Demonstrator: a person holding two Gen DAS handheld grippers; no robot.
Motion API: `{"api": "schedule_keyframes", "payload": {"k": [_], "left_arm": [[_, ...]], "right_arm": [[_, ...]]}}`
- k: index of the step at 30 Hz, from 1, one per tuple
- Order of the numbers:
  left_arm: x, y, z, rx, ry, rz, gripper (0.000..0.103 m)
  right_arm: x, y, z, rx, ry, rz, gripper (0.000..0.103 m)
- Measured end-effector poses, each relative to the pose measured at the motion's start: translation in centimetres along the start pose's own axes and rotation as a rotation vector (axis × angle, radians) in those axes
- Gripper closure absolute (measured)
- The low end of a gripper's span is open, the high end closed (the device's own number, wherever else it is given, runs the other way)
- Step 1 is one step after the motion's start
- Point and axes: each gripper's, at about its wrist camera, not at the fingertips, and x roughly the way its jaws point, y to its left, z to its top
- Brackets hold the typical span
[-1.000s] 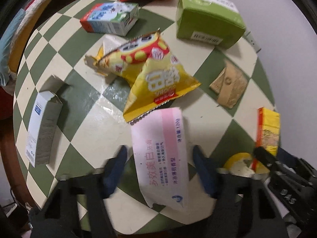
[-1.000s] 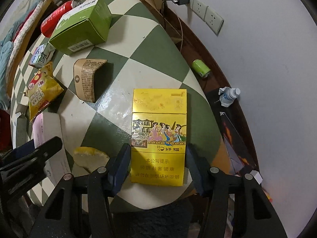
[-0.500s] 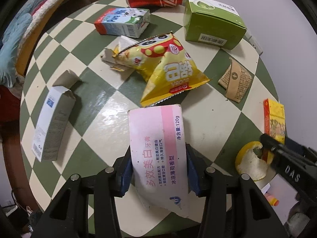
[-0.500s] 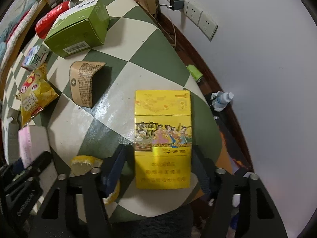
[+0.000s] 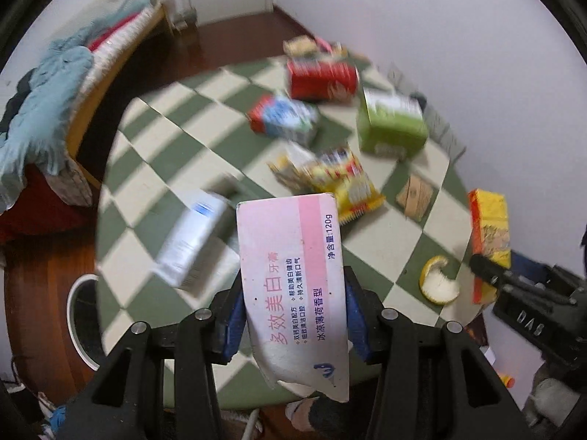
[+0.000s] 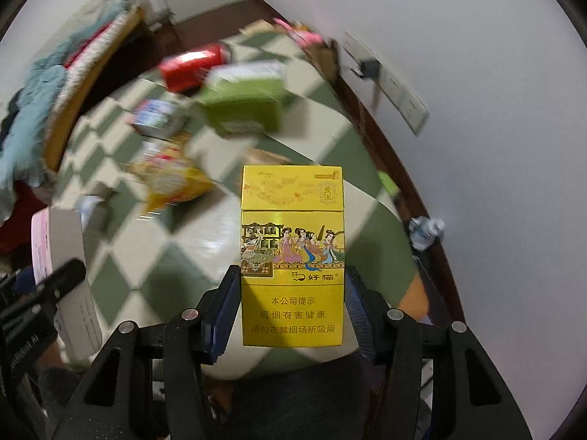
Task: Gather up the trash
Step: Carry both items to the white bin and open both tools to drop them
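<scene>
My left gripper (image 5: 293, 311) is shut on a pink and white toothpaste box (image 5: 293, 278), held up above the round checkered table (image 5: 154, 154). My right gripper (image 6: 291, 300) is shut on a yellow cigarette pack (image 6: 292, 242), also lifted off the table (image 6: 205, 242). In the left wrist view the right gripper (image 5: 488, 267) shows at the right edge with the yellow pack (image 5: 489, 234). The pink box (image 6: 46, 245) and the left gripper (image 6: 55, 282) show at the left edge of the right wrist view.
On the table lie a red can (image 5: 323, 80), a blue milk carton (image 5: 282, 119), a green box (image 5: 390, 124), a yellow snack bag (image 5: 337, 179), a white carton (image 5: 190, 238), brown cardboard (image 5: 416, 196) and orange peel (image 5: 438, 282). A white-rimmed bin (image 5: 82, 319) stands at the table's left edge.
The left jaws closed on the pink box. Both grippers rose from the table with their boxes and tilted up, so more of the room and the bin came into view.
</scene>
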Motion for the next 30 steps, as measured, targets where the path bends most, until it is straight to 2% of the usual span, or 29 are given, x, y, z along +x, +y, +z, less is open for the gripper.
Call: {"api": "schedule_keyframes", "payload": {"k": [3, 5, 7, 9, 14, 18, 22, 24, 30], "left_arm": [[-4.2, 3.0, 0.2, -0.037, -0.078, -0.002, 0.06], [-5.3, 4.6, 1.5, -0.061, -0.112, 0.002, 0.06], [-6.0, 7.9, 2.5, -0.099, -0.143, 0.004, 0.06], [-6.4, 10.2, 3.0, -0.13, -0.164, 0.024, 0.06], [-6.6, 20.5, 1.5, -0.276, -0.165, 0.115, 0.059], [-4.8, 29.1, -1.6, -0.405, -0.114, 0.18, 0.06], [-2.0, 36.9, -5.7, -0.529, -0.047, 0.214, 0.059], [-0.5, 39.4, -7.4, -0.573, -0.018, 0.219, 0.059], [5.6, 45.5, -11.6, -0.683, 0.1, 0.133, 0.058]], "right_arm": [[-2.3, 2.8, 0.4, -0.033, -0.042, 0.05, 0.046], [-3.7, 5.4, 1.0, -0.064, -0.07, 0.091, 0.046], [-4.7, 7.6, 1.3, -0.088, -0.085, 0.139, 0.046], [-5.8, 11.3, 1.2, -0.122, -0.099, 0.2, 0.046], [-6.3, 22.2, 0.1, -0.225, -0.078, 0.348, 0.046], [-3.2, 32.5, -2.3, -0.332, 0.011, 0.439, 0.046], [1.0, 41.5, -5.4, -0.425, 0.098, 0.466, 0.046], [3.5, 45.1, -7.1, -0.459, 0.144, 0.469, 0.046], [11.5, 52.1, -11.6, -0.514, 0.285, 0.417, 0.046]]}}
